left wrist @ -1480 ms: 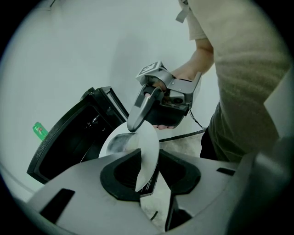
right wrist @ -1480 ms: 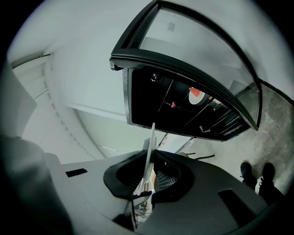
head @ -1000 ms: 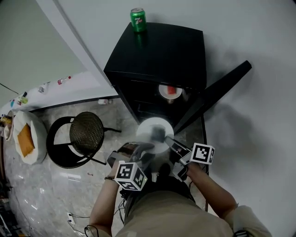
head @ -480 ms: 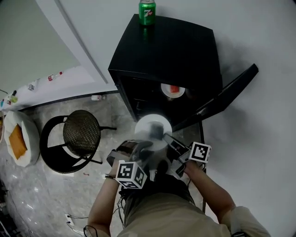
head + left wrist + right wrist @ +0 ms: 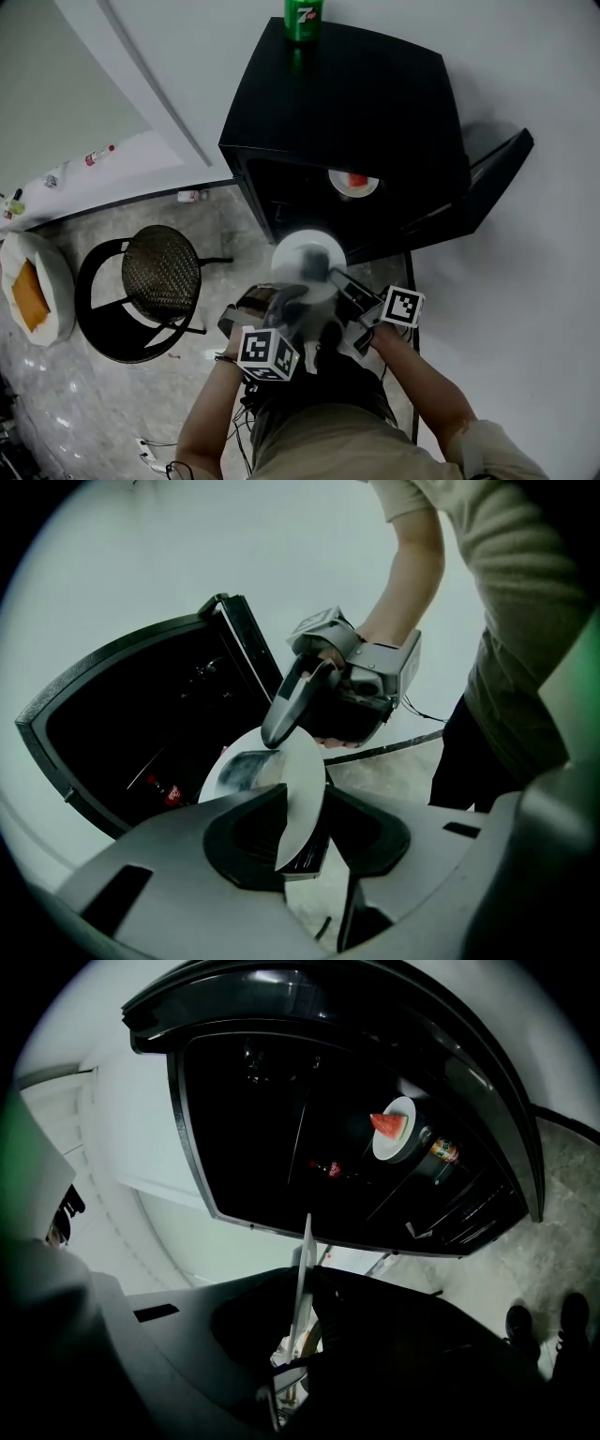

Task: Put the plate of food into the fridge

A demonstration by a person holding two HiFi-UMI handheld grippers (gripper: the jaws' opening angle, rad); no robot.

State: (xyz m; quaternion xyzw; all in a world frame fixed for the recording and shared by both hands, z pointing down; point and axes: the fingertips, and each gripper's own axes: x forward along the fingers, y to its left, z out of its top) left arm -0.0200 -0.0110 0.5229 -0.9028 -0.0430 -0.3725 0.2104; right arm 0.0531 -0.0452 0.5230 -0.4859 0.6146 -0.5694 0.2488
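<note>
Your left gripper [image 5: 289, 298] is clamped, jaws partly closed, on the rim of the white plate [image 5: 307, 255] at about 7 o'clock in the head view. Your right gripper [image 5: 337, 281] pinches the rim near 4 o'clock, and its jaws have just closed a little tighter on that thin edge. Since a second ago you have carried the plate forward. It now overlaps the lower front edge of the black fridge [image 5: 347, 103], which stands at 12 o'clock with its door [image 5: 492, 178] swung out toward 2 o'clock. The food on the plate reads only as a dark patch [image 5: 242, 767] (too blurred to name). A second plate [image 5: 398, 1129] with a red slice already sits inside, so you probably need to aim for free shelf space beside or below it. The delivery looks close, but the plate is not yet inside.
</note>
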